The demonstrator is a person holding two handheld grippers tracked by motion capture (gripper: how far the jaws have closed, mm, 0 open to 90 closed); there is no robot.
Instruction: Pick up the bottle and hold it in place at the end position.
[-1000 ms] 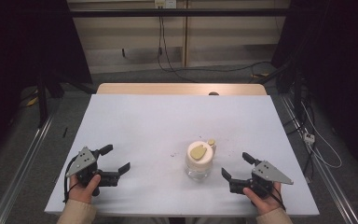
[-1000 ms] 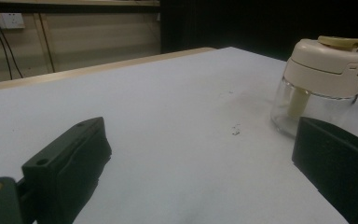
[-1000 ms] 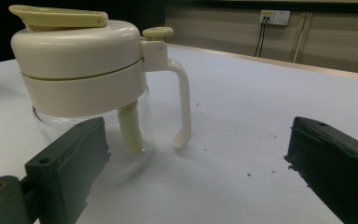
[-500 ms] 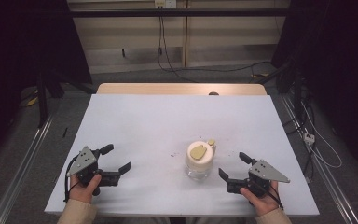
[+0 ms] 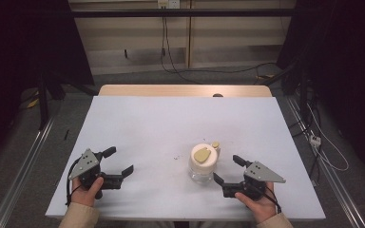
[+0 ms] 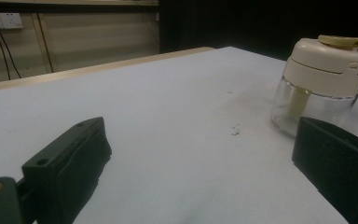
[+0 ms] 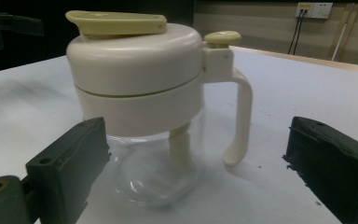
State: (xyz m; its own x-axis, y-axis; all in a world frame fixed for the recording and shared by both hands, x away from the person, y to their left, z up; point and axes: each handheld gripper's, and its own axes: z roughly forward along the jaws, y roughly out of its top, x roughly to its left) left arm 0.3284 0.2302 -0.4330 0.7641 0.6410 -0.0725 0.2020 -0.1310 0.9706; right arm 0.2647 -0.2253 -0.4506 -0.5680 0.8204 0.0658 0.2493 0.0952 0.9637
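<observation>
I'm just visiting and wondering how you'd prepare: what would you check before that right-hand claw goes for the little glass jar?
1. Right gripper open: ok, jaws stand wide apart.
2. Jar upright on the table: ok.
3. Cream lid seated on the jar: ok, looks level.
4. Handle free of the jaws: ok, it lies between them, untouched.
5. Left gripper out of the way: ok, open and well apart from the jar.
6. Jar contents: cannot tell, the glass looks empty.

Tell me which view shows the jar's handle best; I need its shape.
The right gripper view: the jar is close and side-on, its handle in full. The high view shows just the lid from above; the left gripper view shows the jar farther off.
</observation>
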